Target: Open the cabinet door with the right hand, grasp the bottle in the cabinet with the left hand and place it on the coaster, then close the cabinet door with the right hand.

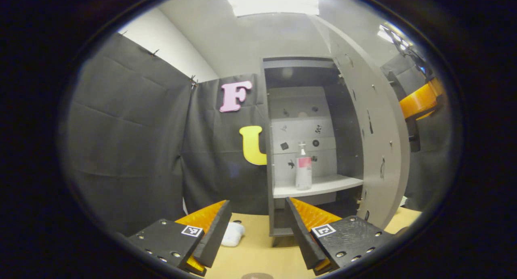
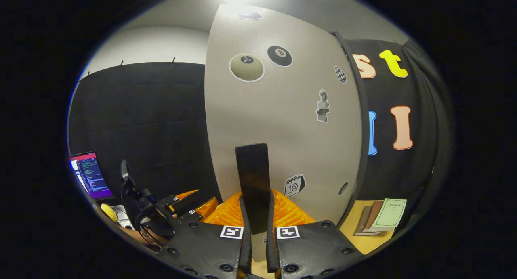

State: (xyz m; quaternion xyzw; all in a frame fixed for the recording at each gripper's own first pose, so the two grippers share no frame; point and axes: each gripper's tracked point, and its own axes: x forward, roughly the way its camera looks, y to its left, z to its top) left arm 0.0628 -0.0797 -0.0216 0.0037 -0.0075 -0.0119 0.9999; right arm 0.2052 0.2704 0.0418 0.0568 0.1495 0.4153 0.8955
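While the cabinet door (image 1: 379,141) stands open, the bottle (image 1: 303,168), clear with a white pump and pink label, stands upright at the shelf's (image 1: 331,185) front edge; left claw (image 1: 258,230) wide, right claw (image 2: 256,230) clamps the black handle (image 2: 253,182).

You have one cabinet (image 1: 307,149) in front of you, with one door (image 2: 282,121) and one black handle (image 2: 253,182) on it. One bottle (image 1: 303,168) stands on the single shelf (image 1: 323,186) you can see inside. Two grippers are yours: the left gripper (image 1: 258,230) and the right gripper (image 2: 258,230), two fingers apiece. The door's outer face carries about seven stickers (image 2: 322,105). Three booklets (image 2: 379,216) lie on the table (image 1: 258,250), plus one white object (image 1: 233,233) and one monitor (image 2: 89,175)
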